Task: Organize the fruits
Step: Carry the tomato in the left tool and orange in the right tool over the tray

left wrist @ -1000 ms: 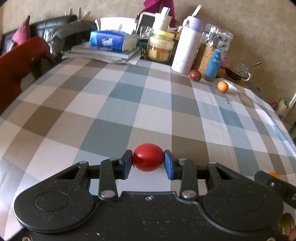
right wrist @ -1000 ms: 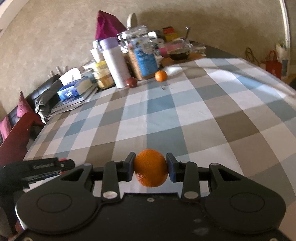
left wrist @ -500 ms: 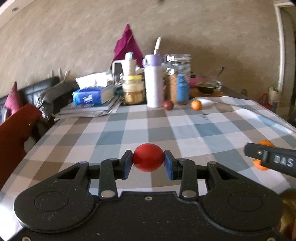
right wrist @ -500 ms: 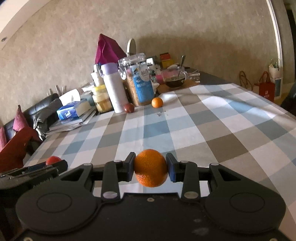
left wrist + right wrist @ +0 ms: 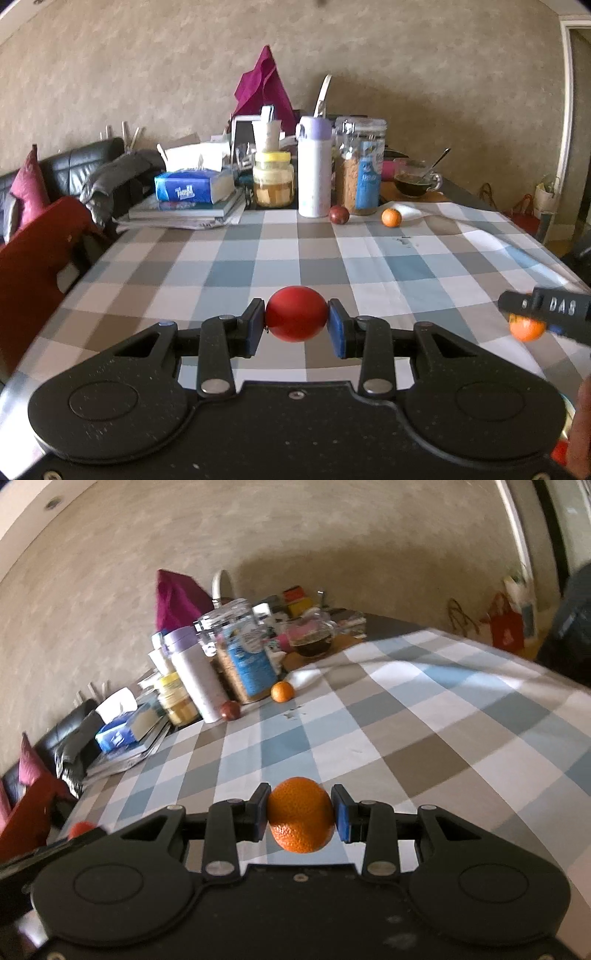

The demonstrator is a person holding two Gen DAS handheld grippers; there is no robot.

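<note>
- The surface (image 5: pixel 258 254), under a checked cloth of blue, grey and white squares, fills most of both views; a red chair (image 5: pixel 33 266) stands at its left edge and a black sofa (image 5: pixel 74 166) sits beyond that.
- A crowd of things lines the far edge: a stack of books (image 5: pixel 184 214) with a blue tissue pack (image 5: pixel 192 188) on top, a yellow-lidded jar (image 5: pixel 273 181), a tall white bottle (image 5: pixel 314 166) with a lilac cap, a clip-top glass jar (image 5: pixel 362 170) with a blue label, and a glass cup (image 5: pixel 413 181) with a spoon in it.
- The left tongs (image 5: pixel 296 325) are clamped on a red fruit (image 5: pixel 296 314), its blue pads pressing both sides, held clear above the cloth.
- The right tongs (image 5: pixel 300 814) are clamped on an orange (image 5: pixel 300 814) the same way, also off the cloth; in the left wrist view they show at the right edge with the orange beneath.
- 2 more fruits rest on the cloth at the far end: a dark red fruit (image 5: pixel 339 214) just beside the white bottle's base, and a small orange (image 5: pixel 391 217) near it, in front of the glass jar.
</note>
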